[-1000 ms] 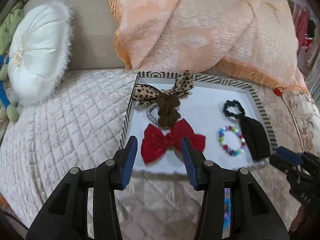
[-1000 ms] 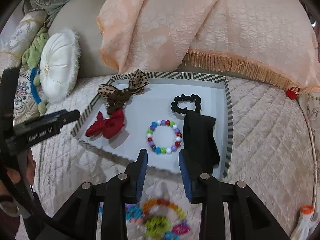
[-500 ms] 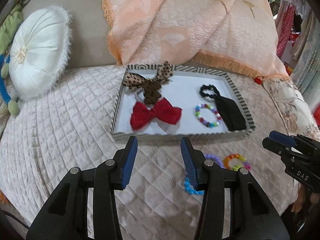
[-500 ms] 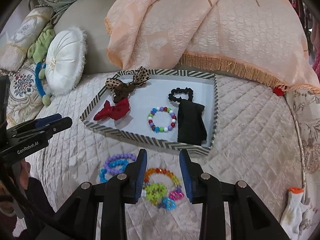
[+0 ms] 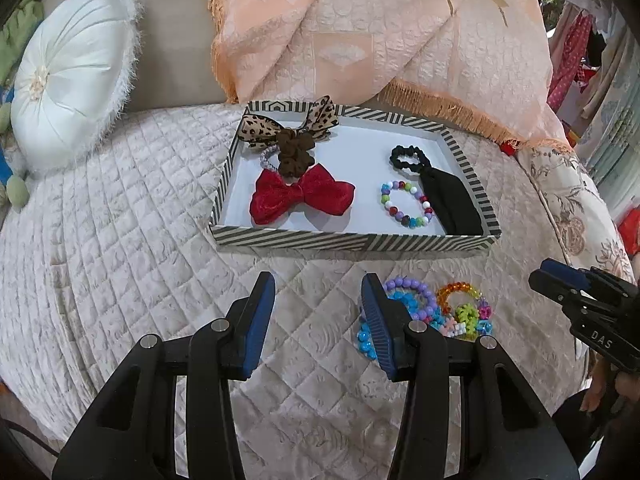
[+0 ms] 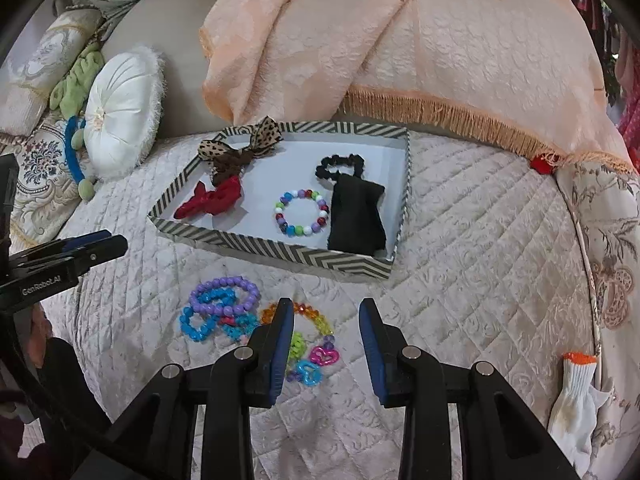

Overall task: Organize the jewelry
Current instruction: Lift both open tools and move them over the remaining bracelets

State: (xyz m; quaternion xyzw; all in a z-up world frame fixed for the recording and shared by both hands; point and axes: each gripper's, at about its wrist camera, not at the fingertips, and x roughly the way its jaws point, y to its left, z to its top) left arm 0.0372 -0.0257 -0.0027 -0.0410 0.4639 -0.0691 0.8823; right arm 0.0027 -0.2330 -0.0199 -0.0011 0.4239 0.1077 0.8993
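Note:
A striped tray (image 5: 352, 239) (image 6: 280, 251) sits on the quilted bed. In it lie a red bow (image 5: 301, 197) (image 6: 210, 202), a leopard bow with a brown scrunchie (image 5: 294, 134), a multicolour bead bracelet (image 5: 406, 204) (image 6: 302, 212) and a black scrunchie with a black cloth (image 5: 452, 196) (image 6: 356, 212). Loose bracelets lie on the quilt in front of the tray: purple and blue ones (image 6: 220, 308) (image 5: 412, 300), and an orange one with bright charms (image 6: 316, 344) (image 5: 464, 308). My left gripper (image 5: 318, 320) is open and empty, left of the pile. My right gripper (image 6: 326, 344) is open and empty, above the charms.
A peach fringed blanket (image 6: 400, 40) over a pillow rises behind the tray. A white round cushion (image 5: 72, 80) (image 6: 120, 112) stands at the left. A white glove with an orange cuff (image 6: 576, 396) lies at the right edge of the bed.
Both grippers have pulled back from the tray toward the near side. The loose bracelet pile, earlier under them, now shows fully. Both stayed open.

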